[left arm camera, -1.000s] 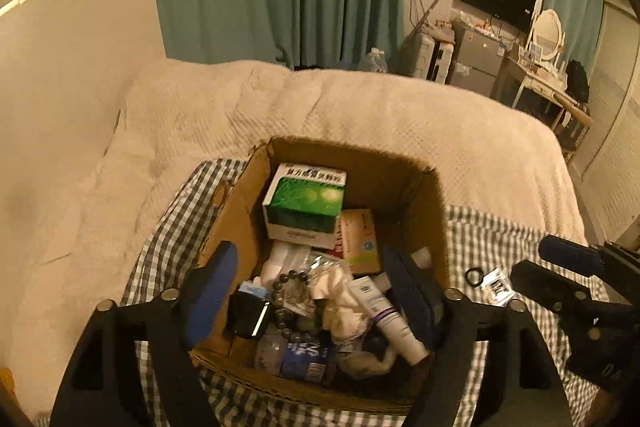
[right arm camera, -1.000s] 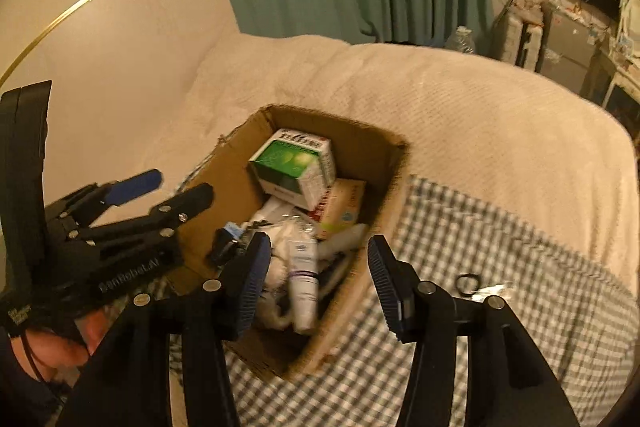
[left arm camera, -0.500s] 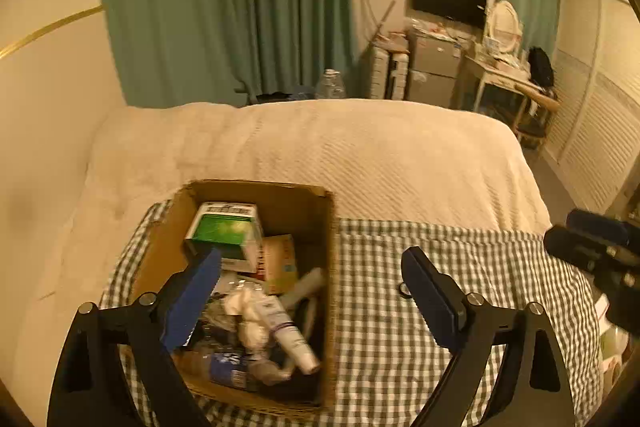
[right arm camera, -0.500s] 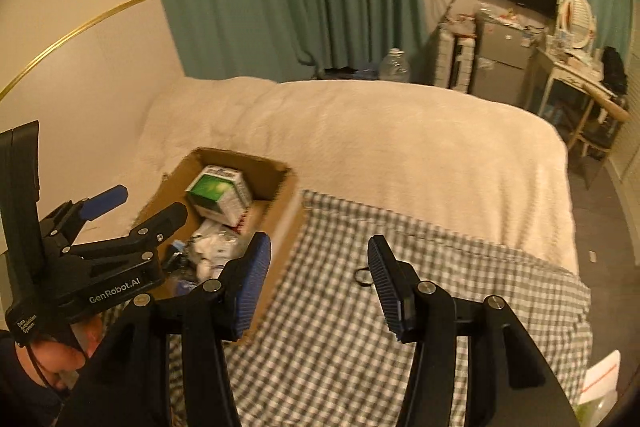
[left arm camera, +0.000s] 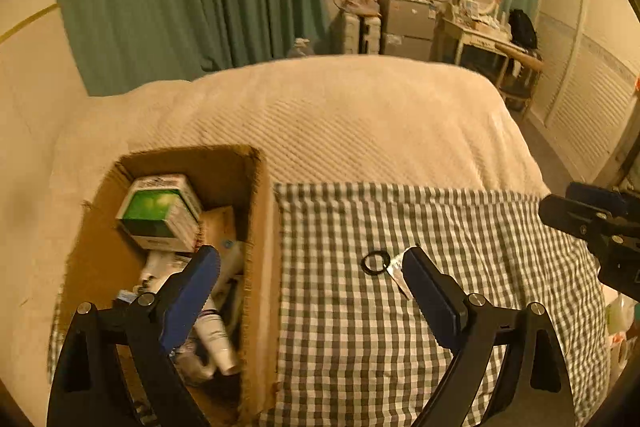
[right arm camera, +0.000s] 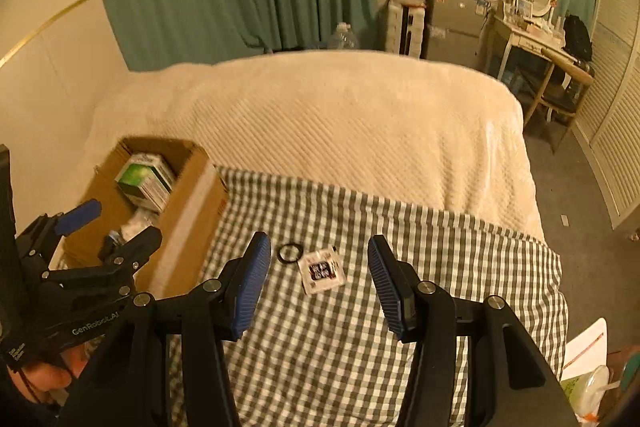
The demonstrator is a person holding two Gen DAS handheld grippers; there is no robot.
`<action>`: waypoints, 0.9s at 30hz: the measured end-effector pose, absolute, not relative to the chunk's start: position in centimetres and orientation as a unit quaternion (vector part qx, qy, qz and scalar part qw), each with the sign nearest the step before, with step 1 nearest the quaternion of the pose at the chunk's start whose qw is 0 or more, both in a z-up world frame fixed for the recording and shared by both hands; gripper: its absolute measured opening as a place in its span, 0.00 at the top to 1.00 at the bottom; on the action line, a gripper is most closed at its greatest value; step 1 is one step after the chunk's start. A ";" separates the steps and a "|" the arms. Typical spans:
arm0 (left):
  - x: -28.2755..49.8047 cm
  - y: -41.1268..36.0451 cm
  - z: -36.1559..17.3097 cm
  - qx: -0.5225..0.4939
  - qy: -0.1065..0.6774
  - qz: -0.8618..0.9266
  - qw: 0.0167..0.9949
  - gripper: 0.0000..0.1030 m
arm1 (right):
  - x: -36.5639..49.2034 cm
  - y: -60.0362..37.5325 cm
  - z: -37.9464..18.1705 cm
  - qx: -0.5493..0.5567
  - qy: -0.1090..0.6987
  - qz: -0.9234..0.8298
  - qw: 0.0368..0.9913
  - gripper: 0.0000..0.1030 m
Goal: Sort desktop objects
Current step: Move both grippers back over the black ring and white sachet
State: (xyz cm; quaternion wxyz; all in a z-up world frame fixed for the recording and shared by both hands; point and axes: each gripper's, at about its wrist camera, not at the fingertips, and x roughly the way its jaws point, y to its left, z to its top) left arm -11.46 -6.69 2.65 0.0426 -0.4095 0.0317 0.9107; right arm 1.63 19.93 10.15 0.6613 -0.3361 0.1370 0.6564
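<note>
A cardboard box [left arm camera: 262, 227] [right arm camera: 192, 195] stands on the left of the checked cloth [left arm camera: 400, 327] [right arm camera: 440, 267], holding a green-and-white carton [left arm camera: 160, 211] [right arm camera: 146, 179], tubes and several small items. A black ring [left arm camera: 375, 262] [right arm camera: 289, 252] and a small white sachet [left arm camera: 394, 269] [right arm camera: 322, 270] lie on the cloth to the right of the box. My left gripper [left arm camera: 312, 291] is open and empty, above the box's right wall. My right gripper [right arm camera: 316, 283] is open and empty, held above the ring and sachet.
The cloth lies on a bed with a cream blanket [left arm camera: 340, 115] [right arm camera: 340, 115]. Green curtains, a TV and a dressing table [right arm camera: 532, 39] stand behind. White paper and small items [right arm camera: 584, 367] lie off the bed's right edge.
Both grippers have pulled up and back and swung right, from over the box toward the cloth. The ring and sachet now lie between the right gripper's fingers in its view.
</note>
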 end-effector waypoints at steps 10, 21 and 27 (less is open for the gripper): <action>-14.1 -5.9 -4.5 -0.435 0.038 0.897 0.066 0.08 | 4.4 23.3 3.7 -0.394 0.147 0.647 0.635 0.51; -14.9 0.0 -10.1 -0.411 0.173 0.886 0.128 0.07 | 10.1 28.5 -3.1 -0.377 0.249 0.637 0.624 0.51; -17.5 -0.6 -13.1 -0.446 0.130 0.875 0.136 0.07 | 10.9 30.2 -5.3 -0.390 0.256 0.631 0.620 0.51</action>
